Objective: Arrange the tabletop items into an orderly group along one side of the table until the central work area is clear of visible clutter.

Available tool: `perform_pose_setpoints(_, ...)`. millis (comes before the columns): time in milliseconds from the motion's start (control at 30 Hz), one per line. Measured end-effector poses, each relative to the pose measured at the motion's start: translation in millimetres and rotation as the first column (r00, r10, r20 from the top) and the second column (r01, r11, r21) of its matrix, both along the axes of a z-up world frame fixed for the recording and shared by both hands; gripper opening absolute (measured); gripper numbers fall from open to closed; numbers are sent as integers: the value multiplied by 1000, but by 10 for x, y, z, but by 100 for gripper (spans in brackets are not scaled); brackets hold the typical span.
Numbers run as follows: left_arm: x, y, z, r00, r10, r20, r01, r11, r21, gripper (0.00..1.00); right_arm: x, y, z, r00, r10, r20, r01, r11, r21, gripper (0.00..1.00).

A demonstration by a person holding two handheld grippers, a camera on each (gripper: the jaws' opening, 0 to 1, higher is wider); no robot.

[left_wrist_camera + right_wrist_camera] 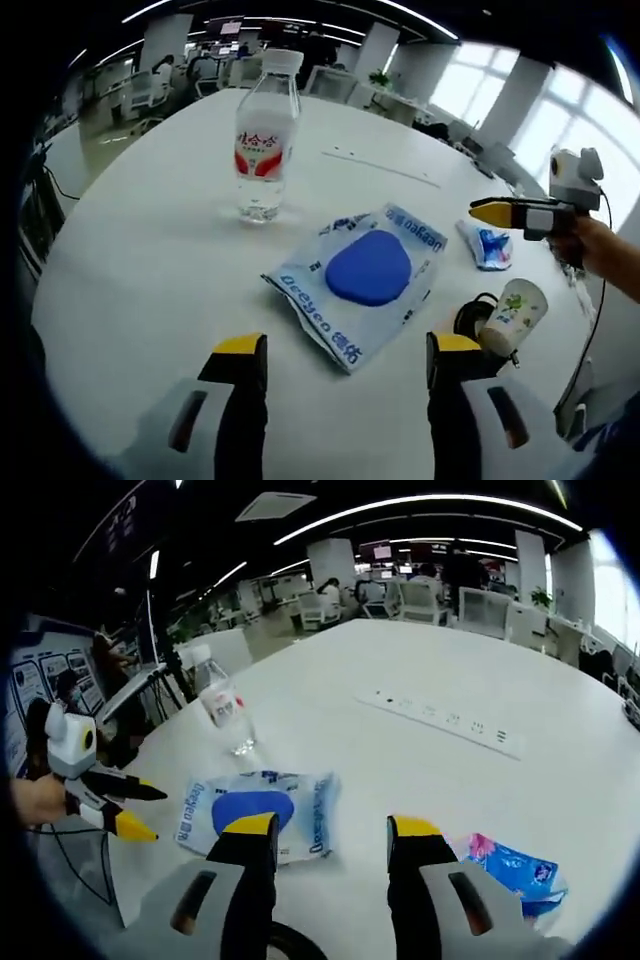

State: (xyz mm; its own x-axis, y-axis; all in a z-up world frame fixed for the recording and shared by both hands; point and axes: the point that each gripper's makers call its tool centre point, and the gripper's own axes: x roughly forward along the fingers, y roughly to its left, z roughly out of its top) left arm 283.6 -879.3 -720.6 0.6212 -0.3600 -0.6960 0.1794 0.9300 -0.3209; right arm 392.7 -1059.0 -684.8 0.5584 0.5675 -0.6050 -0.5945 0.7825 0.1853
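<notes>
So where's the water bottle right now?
In the left gripper view the water bottle stands upright on the white table, beyond the blue wipes packet.

A clear water bottle (pixel 266 135) with a white cap and red-and-white label stands upright on the white desk (pixel 140 270). Near it a white-and-blue wipes pack (pixel 362 278) with a blue oval lid lies flat. Beyond that pack lie a small crumpled blue-and-white packet (pixel 486 243) and a paper cup (pixel 514 315) tipped on its side, next to a black ring-shaped object (pixel 468 314).
</notes>
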Motion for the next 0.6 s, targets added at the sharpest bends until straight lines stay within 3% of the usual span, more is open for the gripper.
perform_pose_setpoints(600,25,-59,-162,999,33,-39,-34,999,-23,59,63,205,-367,995,24,-93,-24,1000,-2,40)
